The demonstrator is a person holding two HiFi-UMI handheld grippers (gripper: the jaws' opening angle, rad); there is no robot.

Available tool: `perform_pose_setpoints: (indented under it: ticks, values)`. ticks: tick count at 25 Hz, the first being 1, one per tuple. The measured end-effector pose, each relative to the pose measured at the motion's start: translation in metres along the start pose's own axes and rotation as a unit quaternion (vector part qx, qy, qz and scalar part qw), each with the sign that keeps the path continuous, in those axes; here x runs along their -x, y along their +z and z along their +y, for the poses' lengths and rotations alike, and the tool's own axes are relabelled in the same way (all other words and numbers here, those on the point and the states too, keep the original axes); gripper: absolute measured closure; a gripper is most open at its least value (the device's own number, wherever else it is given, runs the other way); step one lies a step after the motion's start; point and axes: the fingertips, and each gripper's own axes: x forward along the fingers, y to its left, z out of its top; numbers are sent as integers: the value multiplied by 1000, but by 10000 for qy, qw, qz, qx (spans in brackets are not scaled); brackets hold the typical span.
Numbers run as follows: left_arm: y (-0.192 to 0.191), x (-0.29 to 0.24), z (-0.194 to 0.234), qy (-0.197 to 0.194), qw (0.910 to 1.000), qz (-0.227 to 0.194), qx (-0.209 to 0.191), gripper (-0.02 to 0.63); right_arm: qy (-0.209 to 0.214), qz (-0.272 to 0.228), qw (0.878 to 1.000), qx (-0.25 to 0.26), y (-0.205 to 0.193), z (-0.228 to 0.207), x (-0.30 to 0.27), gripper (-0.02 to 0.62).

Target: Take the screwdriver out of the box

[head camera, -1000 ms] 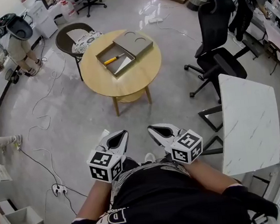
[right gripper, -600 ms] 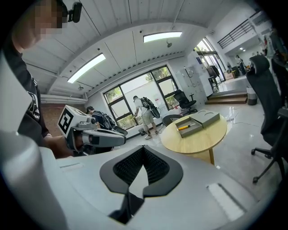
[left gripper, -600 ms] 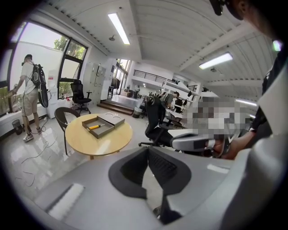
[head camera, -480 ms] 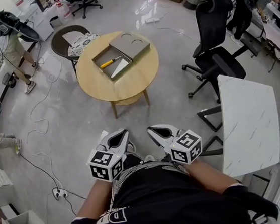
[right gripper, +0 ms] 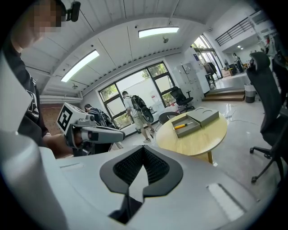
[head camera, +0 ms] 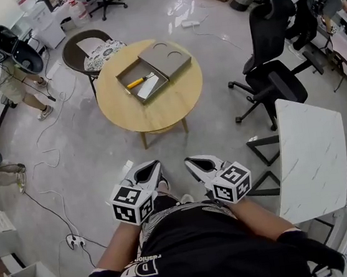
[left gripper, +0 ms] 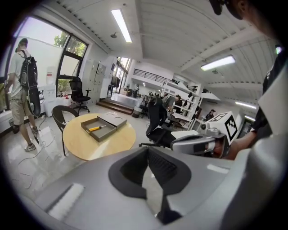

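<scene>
Lying in the grey box (head camera: 122,78) on the far table (head camera: 157,108), the screwdriver (head camera: 136,81) shows a yellow handle; left gripper (head camera: 154,166) and right gripper (head camera: 190,162) are closed, empty.

In the head view the screwdriver (head camera: 139,80) in the box (head camera: 124,88) is too small to tell its tip from its shaft, and the left gripper view and the right gripper view show it smaller yet. The hands on the left tongs (head camera: 154,165) and right tongs (head camera: 189,161) are hidden under the marker cubes and the dark shirt (head camera: 200,250). The brown chair (head camera: 84,46) stands partly behind the table (head camera: 157,108). A bystander (head camera: 2,65) is partly cut by the left edge.
</scene>
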Motion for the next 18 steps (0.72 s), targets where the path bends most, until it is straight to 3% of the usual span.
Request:
perform_pose_setpoints:
  ticks: [18]
  values:
    - [99, -42, 128, -194, 9994, -252, -137, 548, -249, 213, 9991, 288, 86, -46, -119, 598]
